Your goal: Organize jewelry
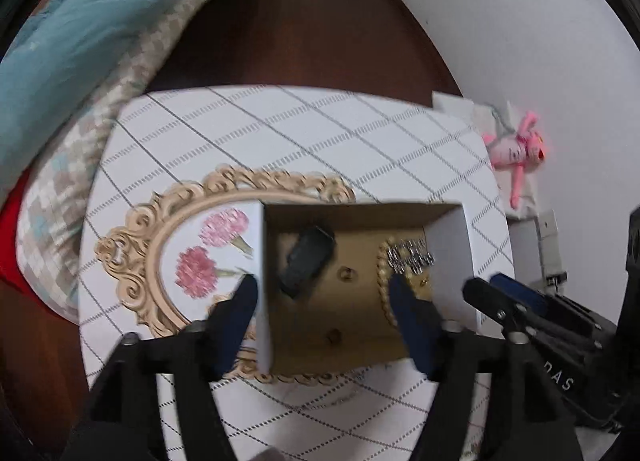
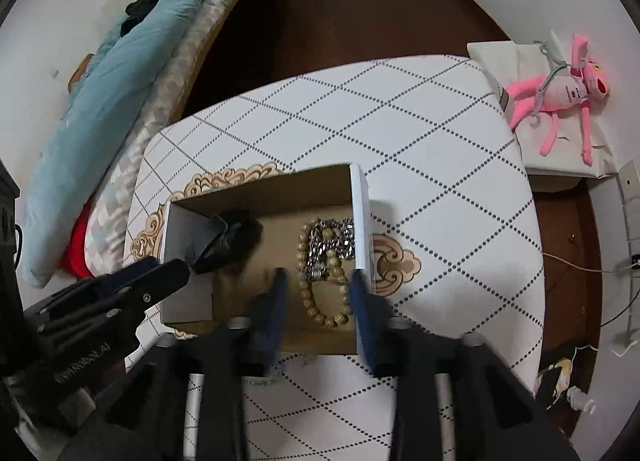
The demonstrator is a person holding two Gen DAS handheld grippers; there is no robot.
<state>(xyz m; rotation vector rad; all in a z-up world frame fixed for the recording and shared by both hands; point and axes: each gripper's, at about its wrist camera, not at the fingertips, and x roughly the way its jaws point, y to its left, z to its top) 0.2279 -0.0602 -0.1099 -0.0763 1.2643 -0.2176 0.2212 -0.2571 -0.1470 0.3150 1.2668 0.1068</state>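
Two grippers at the box rim, jewelry inside

Both grippers hang over a small open cardboard box (image 2: 192, 293) w/ white outer walls and brown inner faces, standing on a white table (image 2: 440, 149) printed w/ dotted diamond lines. Under the box lies an oval tray (image 1: 132, 253) w/ an ornate beige scroll rim and pink flowers painted on its white centre; the box covers its right part.

Left gripper (image 1: 324, 309): jaws spread wide, nothing held. Its left finger sits outside the box's left wall, over the tray; its right finger is inside the box, near the beads. Right gripper (image 2: 318, 293): also parted wide, holding nothing. One finger is over the box floor, the other right at the right wall's top edge; touching or not, can't tell.

Inside the box, right side: a loop of round wooden beads (image 2: 320, 305) w/ a shiny metal chain (image 2: 324, 245) piled across its upper part, both hard against the right wall. Left side: a dark crumpled item (image 2: 236, 241), matte, shape unclear. Two small round gold bits (image 1: 345, 273) rest on the bare cardboard floor between them.

Room: the table's far half is bare, w/ open surface right of the box too. Beyond the far edge, dark wood floor. Left of the table, a bed w/ a teal quilt (image 2: 120, 81). Off the right corner, a pink plush toy (image 2: 560, 89) lies on a white surface
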